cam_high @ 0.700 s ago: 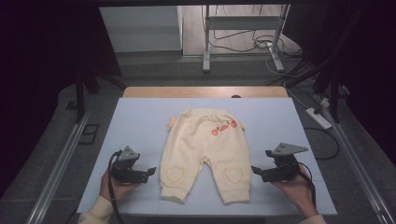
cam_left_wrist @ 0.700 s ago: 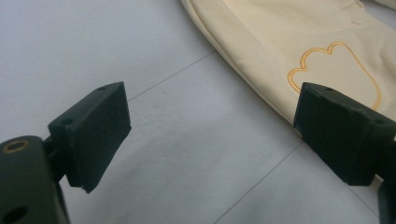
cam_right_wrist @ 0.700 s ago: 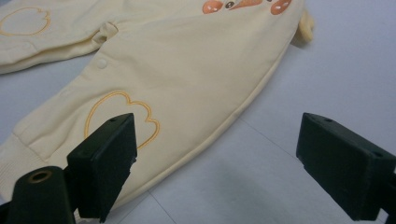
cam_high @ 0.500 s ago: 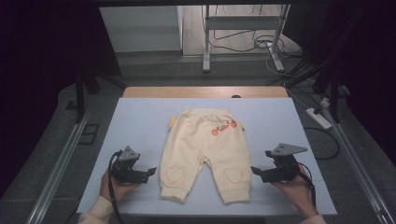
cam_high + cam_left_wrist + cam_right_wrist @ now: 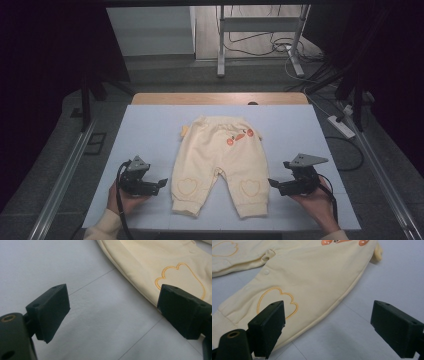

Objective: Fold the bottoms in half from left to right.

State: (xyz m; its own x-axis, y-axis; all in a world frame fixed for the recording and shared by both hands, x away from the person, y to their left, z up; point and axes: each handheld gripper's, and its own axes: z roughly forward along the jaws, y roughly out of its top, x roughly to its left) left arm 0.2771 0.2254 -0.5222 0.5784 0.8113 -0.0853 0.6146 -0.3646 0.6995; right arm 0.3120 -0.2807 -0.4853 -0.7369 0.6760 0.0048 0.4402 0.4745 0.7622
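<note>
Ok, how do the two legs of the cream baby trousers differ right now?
The trouser leg by the left gripper ends nearer the table's front edge than that gripper; its cuff looks slightly rumpled. The leg by the right gripper reaches closer still to that edge, its cuff flatter. Both carry an orange heart outline at the knee.

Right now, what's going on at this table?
A person holds a gripper in each hand beside cream baby trousers lying flat on the pale blue mat. The left gripper sits by one leg, the right gripper by the other. Both have open jaws with nothing between them; the trousers lie untouched.
</note>
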